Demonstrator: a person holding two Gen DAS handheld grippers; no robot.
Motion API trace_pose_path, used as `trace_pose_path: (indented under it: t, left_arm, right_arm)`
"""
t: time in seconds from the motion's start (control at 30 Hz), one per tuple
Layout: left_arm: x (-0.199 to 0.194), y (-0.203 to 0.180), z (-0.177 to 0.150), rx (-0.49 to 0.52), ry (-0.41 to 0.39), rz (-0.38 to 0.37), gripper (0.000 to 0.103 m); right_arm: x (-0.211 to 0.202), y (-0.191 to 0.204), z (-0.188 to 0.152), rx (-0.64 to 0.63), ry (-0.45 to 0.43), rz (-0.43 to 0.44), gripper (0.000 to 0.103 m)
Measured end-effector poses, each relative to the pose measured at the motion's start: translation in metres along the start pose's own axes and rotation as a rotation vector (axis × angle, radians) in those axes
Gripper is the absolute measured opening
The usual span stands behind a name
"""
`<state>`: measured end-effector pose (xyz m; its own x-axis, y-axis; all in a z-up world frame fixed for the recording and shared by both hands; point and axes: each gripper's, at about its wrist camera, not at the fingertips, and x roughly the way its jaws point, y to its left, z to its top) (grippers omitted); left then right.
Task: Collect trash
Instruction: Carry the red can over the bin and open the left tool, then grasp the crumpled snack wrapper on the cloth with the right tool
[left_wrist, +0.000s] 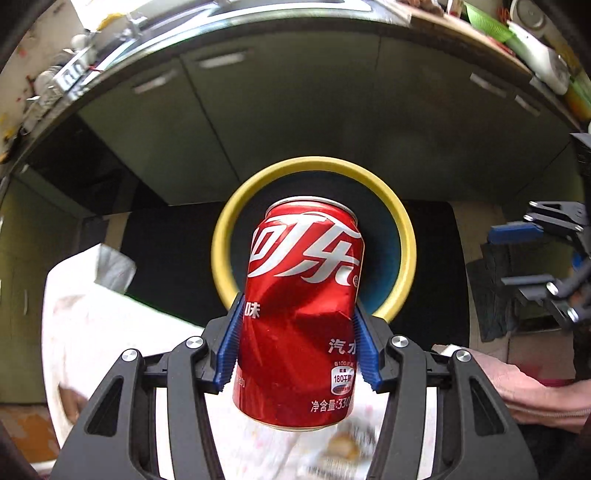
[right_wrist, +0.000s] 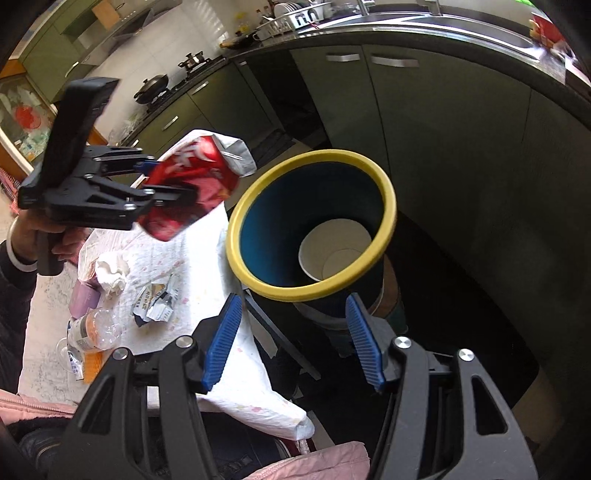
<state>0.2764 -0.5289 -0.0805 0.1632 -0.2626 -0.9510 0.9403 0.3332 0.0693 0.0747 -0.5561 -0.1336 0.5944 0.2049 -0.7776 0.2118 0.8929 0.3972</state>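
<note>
My left gripper is shut on a dented red cola can and holds it in the air in front of the bin's mouth. The bin is dark blue inside with a yellow rim. In the right wrist view the can hangs in the left gripper, left of and above the bin, which holds a white paper cup. My right gripper is open and empty, close to the bin's near rim.
A table with a white floral cloth stands left of the bin and carries a crumpled wrapper, a tissue wad, a plastic bottle and a purple cup. Green kitchen cabinets stand behind the bin.
</note>
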Motion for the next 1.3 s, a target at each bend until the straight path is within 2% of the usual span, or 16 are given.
trace_pose_path:
  t: [0.17, 0.23, 0.27, 0.3, 0.47, 0.57, 0.77, 1.0, 1.17, 1.3]
  left_arm:
    - [0.044, -0.003, 0.036, 0.0, 0.021, -0.011, 0.053]
    - [0.053, -0.002, 0.042, -0.016, 0.017, 0.0, 0.06]
    - [0.054, -0.001, 0.044, -0.021, 0.011, 0.003, 0.067]
    - [0.052, 0.001, 0.044, -0.028, 0.002, 0.008, 0.069]
    - [0.022, 0.004, 0.023, -0.067, -0.034, 0.022, 0.074]
    - [-0.012, 0.0, -0.004, -0.101, -0.077, 0.028, 0.077]
    - [-0.1, -0.007, -0.071, -0.178, -0.218, 0.058, 0.083]
    - [-0.2, -0.004, -0.181, -0.378, -0.414, 0.137, 0.092]
    - [-0.24, -0.008, -0.269, -0.517, -0.524, 0.252, 0.095]
    - [-0.249, -0.014, -0.341, -0.626, -0.547, 0.322, 0.095]
  right_arm:
    - [0.003, -0.012, 0.0, 0.035, 0.008, -0.01, 0.058]
    - [0.004, -0.015, 0.0, 0.042, 0.009, -0.012, 0.06]
    - [0.005, -0.015, 0.0, 0.043, 0.01, -0.012, 0.06]
    - [0.005, -0.015, 0.0, 0.043, 0.01, -0.009, 0.061]
    - [0.008, -0.008, 0.001, 0.023, 0.014, 0.011, 0.061]
    - [0.01, 0.0, -0.002, 0.001, 0.021, 0.031, 0.061]
    - [0.011, 0.022, -0.009, -0.052, 0.026, 0.072, 0.061]
    - [0.014, 0.061, -0.011, -0.136, 0.026, 0.106, 0.061]
    - [0.018, 0.097, -0.012, -0.194, 0.046, 0.117, 0.061]
    - [0.032, 0.129, -0.011, -0.257, 0.088, 0.102, 0.056]
